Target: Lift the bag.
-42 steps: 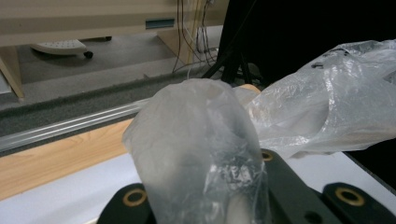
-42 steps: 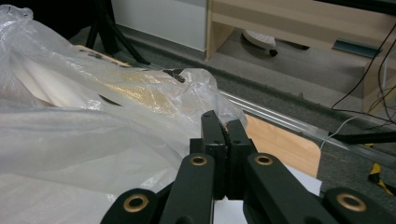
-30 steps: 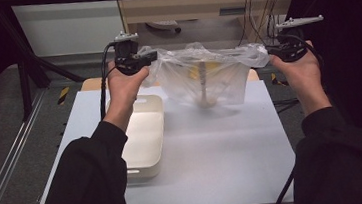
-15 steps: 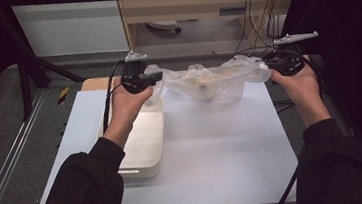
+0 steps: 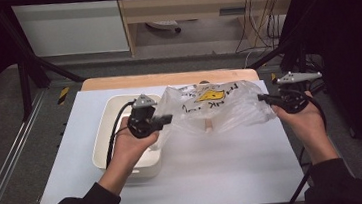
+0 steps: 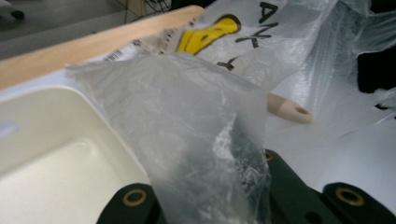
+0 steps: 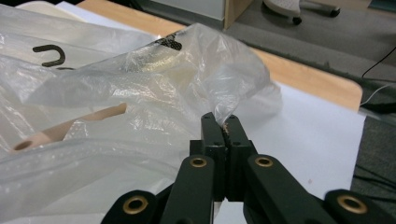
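A clear plastic bag point(image 5: 219, 106) with black lettering and a yellow mark hangs stretched between my two grippers, low over the white table point(image 5: 226, 173). My left gripper point(image 5: 167, 118) is shut on the bag's left edge, above the white tray's right side. In the left gripper view the bag point(image 6: 187, 116) drapes over the left gripper point(image 6: 233, 172) and hides its tips. My right gripper point(image 5: 263, 97) is shut on the bag's right edge; in the right gripper view the film point(image 7: 140, 84) is pinched at the right gripper's tips point(image 7: 223, 122). A wooden handle point(image 7: 70, 126) point(image 6: 289, 109) lies inside the bag.
A white rectangular tray point(image 5: 104, 144) sits at the table's left, under my left hand. A wooden board edge point(image 5: 117, 82) runs along the far side. Black frame bars and cables stand beyond the table, with floor on both sides.
Both hands have come down and toward me with the bag still held. The bag now sags near the tabletop, and the left hand has moved over the tray.
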`<action>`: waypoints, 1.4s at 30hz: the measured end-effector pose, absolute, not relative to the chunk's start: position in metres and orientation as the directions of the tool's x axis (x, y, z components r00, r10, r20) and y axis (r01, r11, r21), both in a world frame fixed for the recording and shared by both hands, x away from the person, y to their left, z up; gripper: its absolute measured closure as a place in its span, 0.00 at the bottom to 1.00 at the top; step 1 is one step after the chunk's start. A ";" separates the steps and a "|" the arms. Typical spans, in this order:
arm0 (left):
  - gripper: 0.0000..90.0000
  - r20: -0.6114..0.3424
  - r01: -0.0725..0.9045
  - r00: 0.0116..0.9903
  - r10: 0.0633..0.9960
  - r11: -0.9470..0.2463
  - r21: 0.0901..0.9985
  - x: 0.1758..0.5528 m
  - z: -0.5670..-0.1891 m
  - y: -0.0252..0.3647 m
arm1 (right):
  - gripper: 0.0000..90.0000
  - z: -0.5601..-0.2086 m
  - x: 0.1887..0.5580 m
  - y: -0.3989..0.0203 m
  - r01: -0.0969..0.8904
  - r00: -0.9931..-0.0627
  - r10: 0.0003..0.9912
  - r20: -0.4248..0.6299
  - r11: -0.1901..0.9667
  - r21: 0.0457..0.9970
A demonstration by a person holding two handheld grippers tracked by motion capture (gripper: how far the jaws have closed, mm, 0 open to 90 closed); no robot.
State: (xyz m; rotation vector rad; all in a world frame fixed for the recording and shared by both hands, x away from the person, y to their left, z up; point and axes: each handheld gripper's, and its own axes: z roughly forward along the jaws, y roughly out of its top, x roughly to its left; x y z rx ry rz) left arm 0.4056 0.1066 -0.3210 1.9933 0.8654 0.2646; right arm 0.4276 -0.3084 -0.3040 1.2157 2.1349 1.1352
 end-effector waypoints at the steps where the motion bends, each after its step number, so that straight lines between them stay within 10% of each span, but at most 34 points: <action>1: 1.00 -0.151 0.472 0.733 0.663 -0.336 0.815 0.402 -0.325 0.105 | 1.00 -0.309 0.424 -0.309 0.503 -0.522 0.852 0.029 0.281 0.817; 42: 1.00 -0.193 0.561 0.721 0.665 -0.398 0.725 0.317 -0.442 0.103 | 1.00 -0.438 0.349 -0.314 0.679 -0.491 0.870 0.051 0.345 0.648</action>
